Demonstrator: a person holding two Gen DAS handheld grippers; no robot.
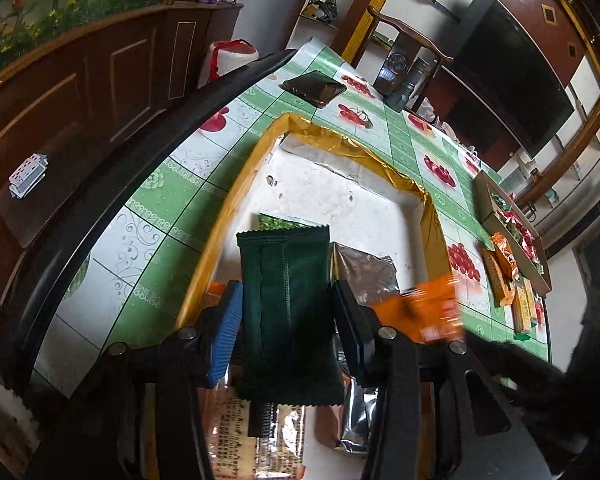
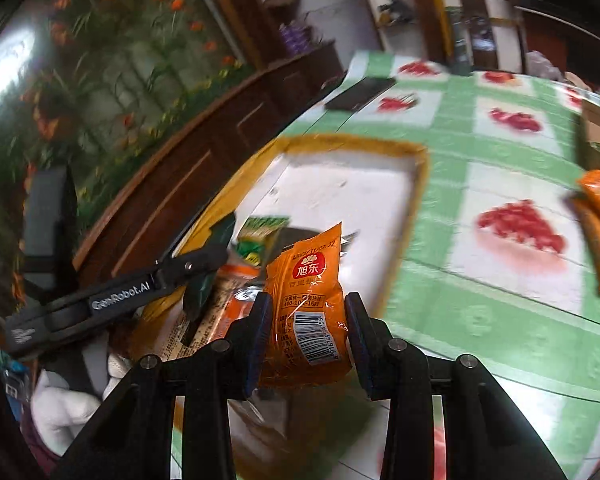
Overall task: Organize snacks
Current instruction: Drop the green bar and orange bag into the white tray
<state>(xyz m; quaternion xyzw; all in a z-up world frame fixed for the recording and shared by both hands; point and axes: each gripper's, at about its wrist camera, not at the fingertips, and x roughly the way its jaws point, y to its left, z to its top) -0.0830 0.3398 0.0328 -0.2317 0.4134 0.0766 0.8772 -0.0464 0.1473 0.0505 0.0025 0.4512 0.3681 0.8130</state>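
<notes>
My left gripper (image 1: 286,300) is shut on a dark green snack packet (image 1: 288,264), its blue pads pressing both long sides. It hangs over the near end of a white tray with a gold rim (image 1: 236,184). In the tray lie a brown and silver packet (image 1: 364,268), a light green packet (image 1: 276,222) and an orange printed one (image 1: 256,436). My right gripper (image 2: 306,308) is shut on an orange packet with a barcode (image 2: 308,300), held upright just right of the left gripper (image 2: 204,264), over the tray's (image 2: 420,184) near right part. That orange packet (image 1: 424,312) shows blurred in the left wrist view.
A dark phone (image 1: 314,88) and a flashlight (image 1: 408,88) lie at the far end of the green checked tablecloth (image 1: 160,200). A cardboard box of snacks (image 1: 500,216) and loose orange packets (image 1: 500,268) sit to the right. A white-gloved hand (image 2: 60,408) grips the left tool.
</notes>
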